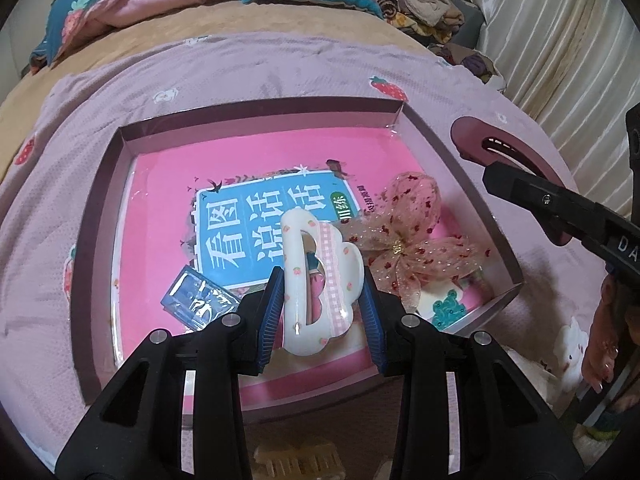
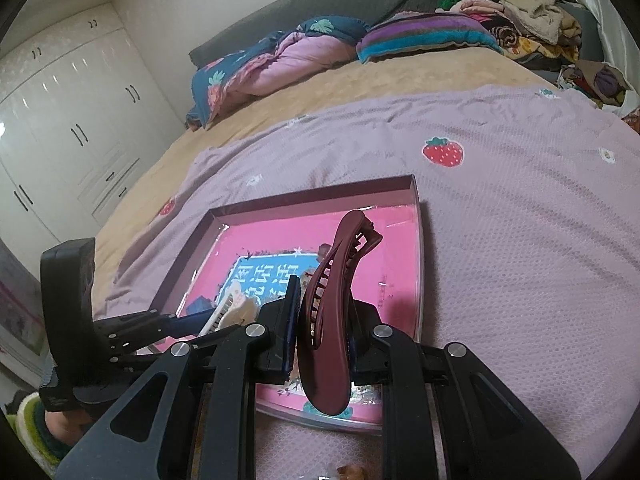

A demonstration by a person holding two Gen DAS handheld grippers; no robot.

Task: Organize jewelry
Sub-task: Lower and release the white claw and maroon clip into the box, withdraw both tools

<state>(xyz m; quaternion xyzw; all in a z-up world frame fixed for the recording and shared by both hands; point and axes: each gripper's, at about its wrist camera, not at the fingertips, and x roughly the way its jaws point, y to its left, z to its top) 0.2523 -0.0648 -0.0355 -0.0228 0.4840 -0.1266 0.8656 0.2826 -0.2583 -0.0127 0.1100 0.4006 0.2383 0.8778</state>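
Sorting hair clips over a pink-lined tray [image 1: 96, 200] on the bed.

The left tool [image 1: 322, 312] gripped a white clip [image 1: 316, 280]; the right tool [image 2: 322, 332] clasped a maroon clip [image 2: 328, 320].

A wide bed fills the room, spread with a tan blanket [image 2: 360, 80] and over that a lilac quilt [image 2: 500, 240] sewn with strawberries and small flowers. At the far end a dark grey headboard [image 2: 320, 12] stands against a pale wall, with a rumpled pink and teal duvet [image 2: 276, 60] and a purple and teal striped pillow [image 2: 424, 36] lying before it. A heap of clothes [image 2: 528, 8] crowds the far right corner beside cream pleated curtains [image 1: 560, 48]. White wardrobe doors [image 2: 72, 112] with dark handles line the left wall, glossy under soft indoor light
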